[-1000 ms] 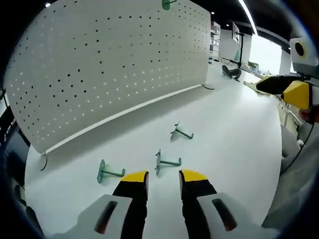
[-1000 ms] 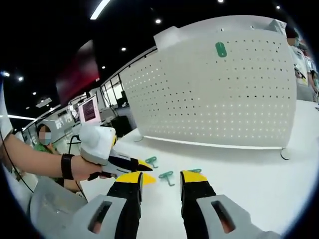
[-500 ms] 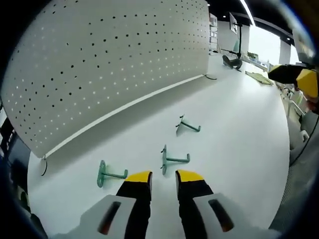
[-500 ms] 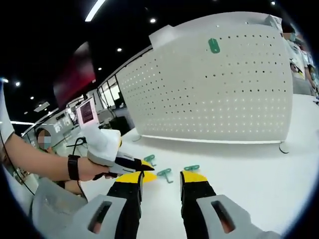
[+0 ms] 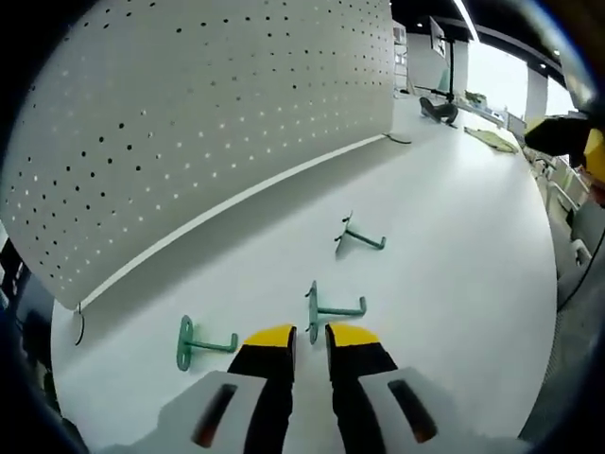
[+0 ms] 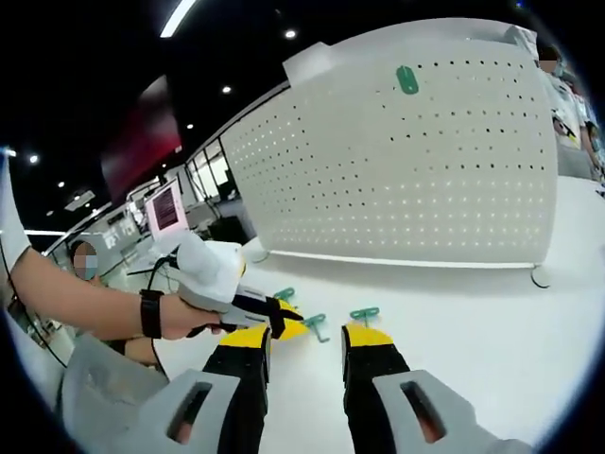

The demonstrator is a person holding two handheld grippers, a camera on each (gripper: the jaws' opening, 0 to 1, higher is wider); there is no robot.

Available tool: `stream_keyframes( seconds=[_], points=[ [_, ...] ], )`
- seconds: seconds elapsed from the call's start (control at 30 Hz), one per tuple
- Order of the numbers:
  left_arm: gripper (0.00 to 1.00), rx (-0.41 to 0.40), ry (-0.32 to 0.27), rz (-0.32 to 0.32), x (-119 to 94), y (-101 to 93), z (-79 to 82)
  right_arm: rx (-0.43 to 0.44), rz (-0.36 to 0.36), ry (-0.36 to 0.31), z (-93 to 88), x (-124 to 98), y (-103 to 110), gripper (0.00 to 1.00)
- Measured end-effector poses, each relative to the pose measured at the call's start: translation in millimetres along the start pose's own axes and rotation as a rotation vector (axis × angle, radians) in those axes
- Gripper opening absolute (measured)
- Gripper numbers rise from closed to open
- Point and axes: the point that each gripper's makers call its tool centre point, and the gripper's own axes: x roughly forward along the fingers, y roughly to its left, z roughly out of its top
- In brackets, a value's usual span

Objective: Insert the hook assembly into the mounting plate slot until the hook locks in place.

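In the left gripper view, the left gripper [image 5: 310, 333] hangs low over a white table [image 5: 454, 255], its yellow-tipped jaws drawn close together with only a narrow gap between them and nothing in it. Just beyond the jaw tips lies a green hook [image 5: 331, 308], its flat end to the left and its bent stem pointing right. A second green hook [image 5: 200, 343] lies on the table to the left of the jaws, and a third hook [image 5: 358, 235] lies farther off, toward the middle of the table. Behind the three stands a white pegboard [image 5: 208, 113], upright on the table and running from the near left to the far right. At the right edge the right gripper [image 5: 579, 142] shows in part, black and yellow.

In the right gripper view, the right gripper [image 6: 307, 339] is raised above the table [image 6: 492, 340] with its jaws spread and holding nothing. To the left a hand [image 6: 175, 317] holds the left gripper [image 6: 284, 320] down near the table, close beside the three hooks [image 6: 314, 324]. Whether it touches one cannot be told. The pegboard [image 6: 406, 189] stands behind them, and a green hook plate [image 6: 407, 79] sits mounted high on it.
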Motion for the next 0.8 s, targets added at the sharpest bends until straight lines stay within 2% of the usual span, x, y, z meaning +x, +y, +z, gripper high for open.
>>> stream_keyframes(
  seconds=[0.33, 0.8],
  points=[
    [0.06, 0.023, 0.022, -0.012, 8.2, -0.3, -2.6, 0.006, -0.007, 0.011, -4.4, -2.9, 0.3, 0.30],
    [0.04, 0.004, 0.023, -0.051, -0.5, -7.4, -2.6, 0.008, 0.002, 0.014, -6.8, -1.1, 5.7, 0.30]
  ],
)
